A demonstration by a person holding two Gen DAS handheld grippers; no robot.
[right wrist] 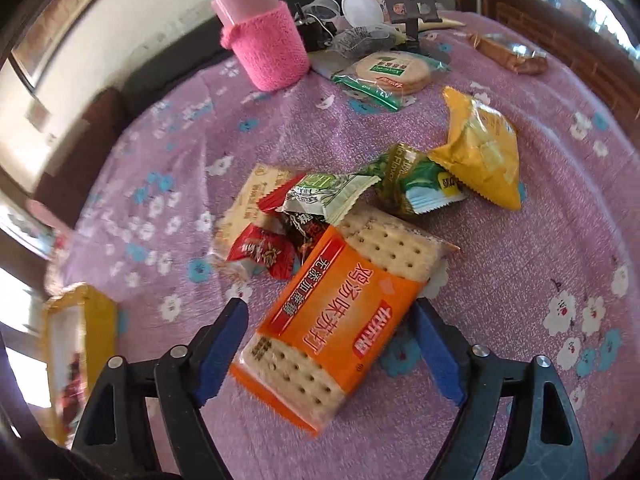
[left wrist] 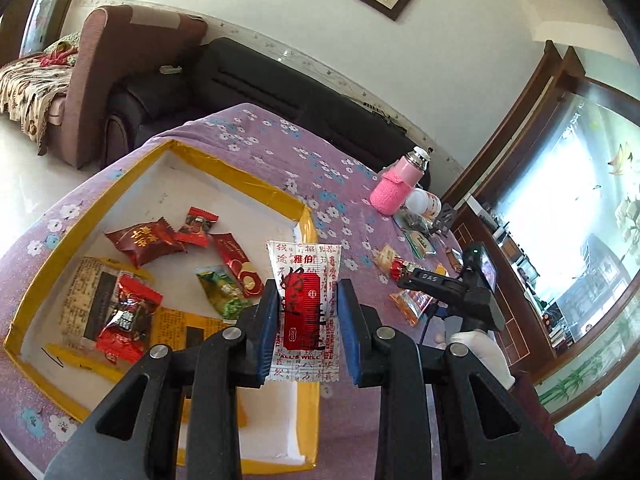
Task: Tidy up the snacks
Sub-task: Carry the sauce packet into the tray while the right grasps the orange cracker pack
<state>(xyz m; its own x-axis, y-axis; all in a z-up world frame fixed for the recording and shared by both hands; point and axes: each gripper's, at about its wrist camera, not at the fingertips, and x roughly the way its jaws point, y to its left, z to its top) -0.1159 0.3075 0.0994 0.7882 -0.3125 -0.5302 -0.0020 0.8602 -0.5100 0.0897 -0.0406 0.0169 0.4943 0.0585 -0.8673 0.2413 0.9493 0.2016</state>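
Left gripper (left wrist: 307, 316): clenched on a white, red-printed flat plastic sachet (left wrist: 305, 312), held upright by its two side edges above the near right corner of the yellow-rimmed, white-floored shallow cardboard tray (left wrist: 298, 208). The sachet appears light and limp; the film is glossy and likely slippery, so a side-edge grip suits it but could let it slide.

Right gripper (right wrist: 330, 344): released, jaws standing wide to either side of an orange-and-clear rectangular plastic-wrapped cracker pack (right wrist: 332, 328); neither blue pad presses on it. The pack lies flat on the purple flower-printed tablecloth (right wrist: 540, 240), toward the table's near edge, its far end touching the loose pile of small crinkled foil and film snack wrappers (right wrist: 320, 208).

Handling judgement: the pack is stiff and flat but its perforated crackers are brittle; take hold across the short width at mid-length, with modest pressure. The wrapper is smooth film with crimped, serrated ends.

Tray contents: several red foil sweets (left wrist: 144, 240) and a green packet (left wrist: 224, 292), lying on its floor.
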